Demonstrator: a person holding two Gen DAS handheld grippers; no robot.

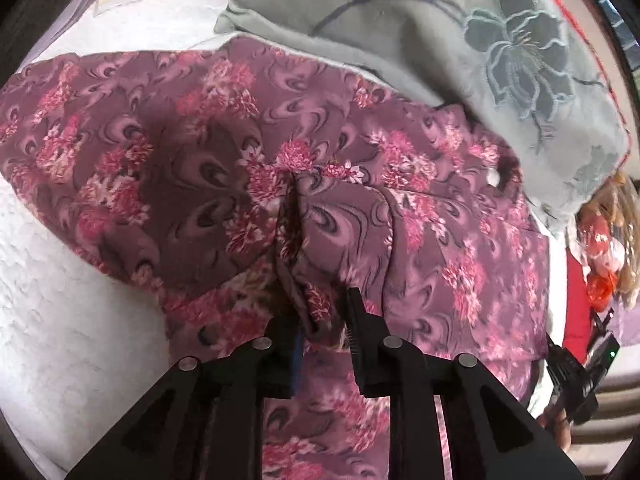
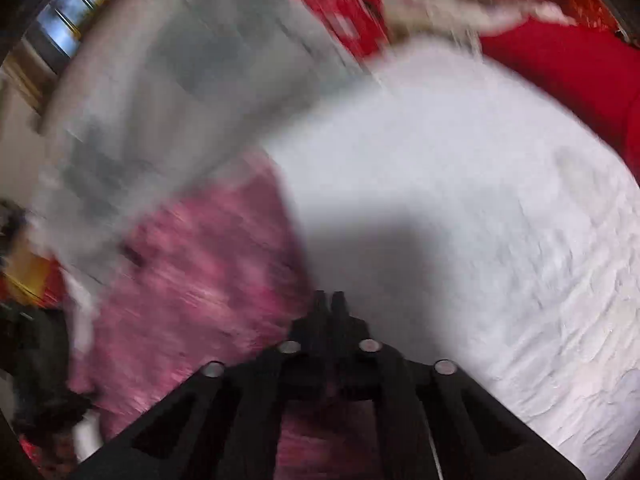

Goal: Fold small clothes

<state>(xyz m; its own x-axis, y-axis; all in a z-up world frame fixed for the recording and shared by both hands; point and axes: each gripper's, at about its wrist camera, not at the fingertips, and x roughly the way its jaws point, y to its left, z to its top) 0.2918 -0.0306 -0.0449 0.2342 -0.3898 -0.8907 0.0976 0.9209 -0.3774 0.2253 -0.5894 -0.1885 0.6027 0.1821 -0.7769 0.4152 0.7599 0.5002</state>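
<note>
A purple garment with pink flowers (image 1: 248, 152) lies spread on a white bedcover (image 1: 60, 320). My left gripper (image 1: 320, 320) has a bunched fold of this garment between its two fingers, and its jaws stand partly closed on it. In the right wrist view the picture is motion-blurred. There the same garment (image 2: 192, 280) shows at the lower left on the white bedcover (image 2: 480, 220). My right gripper (image 2: 330, 300) has its fingers pressed together with nothing visible between them, at the garment's right edge.
A grey-green pillow with an embroidered flower (image 1: 460, 40) lies at the garment's far edge, also blurred in the right wrist view (image 2: 180, 80). Red fabric (image 2: 560, 64) lies at the bed's far side. The other hand-held gripper (image 1: 576, 376) shows at the right edge.
</note>
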